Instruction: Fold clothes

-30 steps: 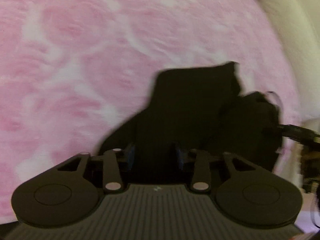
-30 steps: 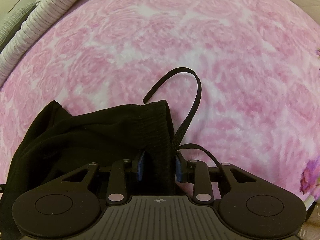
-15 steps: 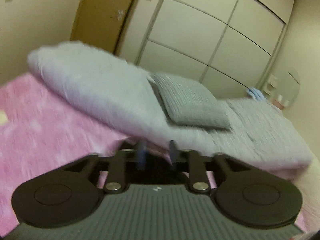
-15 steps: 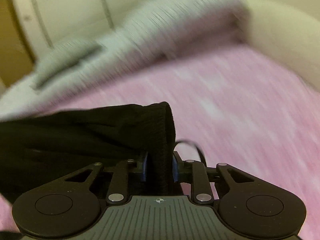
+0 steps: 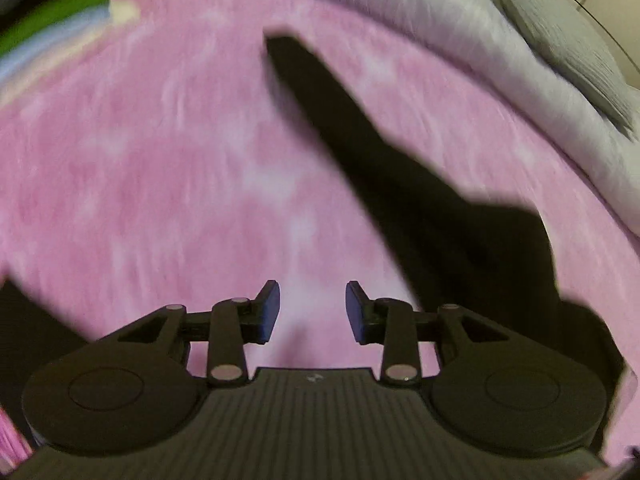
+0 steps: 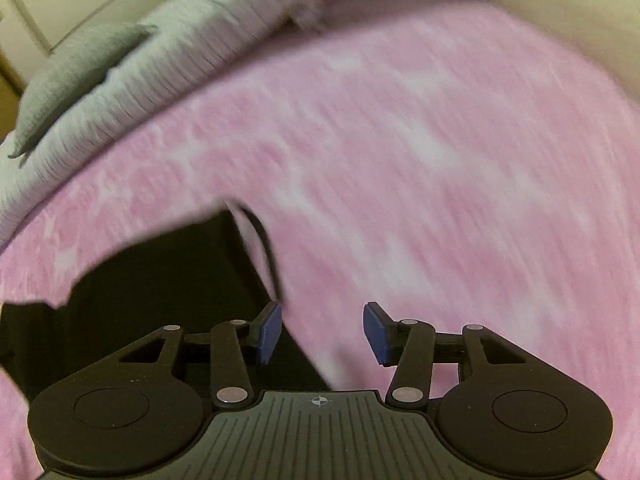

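Note:
A black garment (image 5: 420,200) lies on the pink blanket (image 5: 160,160), running from the upper middle down to the lower right of the blurred left wrist view. My left gripper (image 5: 313,312) hangs over bare blanket to the garment's left. Its jaws are closing and nothing is between them. In the right wrist view the same black garment (image 6: 160,288) fills the lower left, with its drawstring (image 6: 266,252) curling at its right edge. My right gripper (image 6: 322,332) is just right of that edge, its jaws opening over pink blanket (image 6: 440,160) with nothing between them.
A grey duvet (image 5: 480,52) and a grey pillow (image 5: 568,44) lie along the far side of the bed. Both also show in the right wrist view, the duvet (image 6: 180,56) and the pillow (image 6: 76,72). A blurred green and blue pile (image 5: 52,16) sits at the top left.
Both grippers have let go of the black garment, which now lies on the blanket. The left gripper swung up toward the room and back down; the right one drew off to the garment's right.

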Motion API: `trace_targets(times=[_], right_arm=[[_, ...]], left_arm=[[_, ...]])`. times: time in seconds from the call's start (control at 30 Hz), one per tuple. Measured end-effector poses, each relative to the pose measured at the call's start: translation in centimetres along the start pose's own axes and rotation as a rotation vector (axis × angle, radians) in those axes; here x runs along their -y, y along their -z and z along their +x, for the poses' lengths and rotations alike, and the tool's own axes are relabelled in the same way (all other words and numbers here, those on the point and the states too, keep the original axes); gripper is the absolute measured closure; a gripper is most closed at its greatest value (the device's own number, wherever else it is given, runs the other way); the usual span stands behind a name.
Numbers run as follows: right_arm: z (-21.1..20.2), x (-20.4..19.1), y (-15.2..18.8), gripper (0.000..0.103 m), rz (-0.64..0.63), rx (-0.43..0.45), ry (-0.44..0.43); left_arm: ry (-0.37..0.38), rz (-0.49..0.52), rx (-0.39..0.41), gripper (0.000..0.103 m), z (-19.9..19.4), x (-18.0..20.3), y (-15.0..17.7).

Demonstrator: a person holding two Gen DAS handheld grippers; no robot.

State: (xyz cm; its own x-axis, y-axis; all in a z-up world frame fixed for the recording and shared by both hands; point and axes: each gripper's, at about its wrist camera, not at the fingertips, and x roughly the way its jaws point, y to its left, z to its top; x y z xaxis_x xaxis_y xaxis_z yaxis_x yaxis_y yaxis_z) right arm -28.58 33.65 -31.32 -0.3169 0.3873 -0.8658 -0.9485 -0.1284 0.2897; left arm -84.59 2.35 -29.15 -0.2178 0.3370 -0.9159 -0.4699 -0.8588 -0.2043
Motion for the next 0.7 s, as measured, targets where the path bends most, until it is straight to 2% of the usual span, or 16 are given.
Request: trace_targets(times=[0.07,0.13,0.23,0.3,0.43,0.53,0.57,0.6,0.7], right_arm=[[-1.4,3.3,2.4,0.054,0.086,-0.042,-0.011],[-3.1,6.8,4.9,0.054,0.236,-0.042,-0.057],[-4.1,10.5,8.0,0.054,0.427,-0.056,-0.153],[-3.5,11.7,9.3,0.054,0.488,-0.098,-0.209],[-1.9,11.1,11.0,0.054,0.472,-0.136,-0.232],[-0.7,10.1,11.0,0.055,0.45,-0.061,-0.246],[-0.3,9.6,10.9,0.061,0.44,-0.032,-0.243],[-0.1,9.2,10.3,0.087,0.422,-0.017,-0.215],[-1.8,7.5,9.5,0.09,0.284,0.042,-0.124]], left_arm=[[0.04,-0.027,-0.047,0.073,-0.9,-0.2,2.7],[0.078,-0.032,-0.08,0.073,-1.3,0.4,4.3],[0.125,-0.033,-0.124,0.073,-1.4,1.1,5.4],[0.141,-0.025,-0.136,0.073,-1.4,1.7,5.9],[0.167,-0.003,-0.152,0.073,-1.4,3.0,6.8],[0.178,0.025,-0.155,0.073,-1.4,3.8,7.3],[0.181,0.032,-0.156,0.073,-1.5,4.0,7.4],[0.183,0.037,-0.157,0.073,-1.4,4.2,7.5],[0.187,0.06,-0.152,0.073,-1.7,4.4,8.0]])
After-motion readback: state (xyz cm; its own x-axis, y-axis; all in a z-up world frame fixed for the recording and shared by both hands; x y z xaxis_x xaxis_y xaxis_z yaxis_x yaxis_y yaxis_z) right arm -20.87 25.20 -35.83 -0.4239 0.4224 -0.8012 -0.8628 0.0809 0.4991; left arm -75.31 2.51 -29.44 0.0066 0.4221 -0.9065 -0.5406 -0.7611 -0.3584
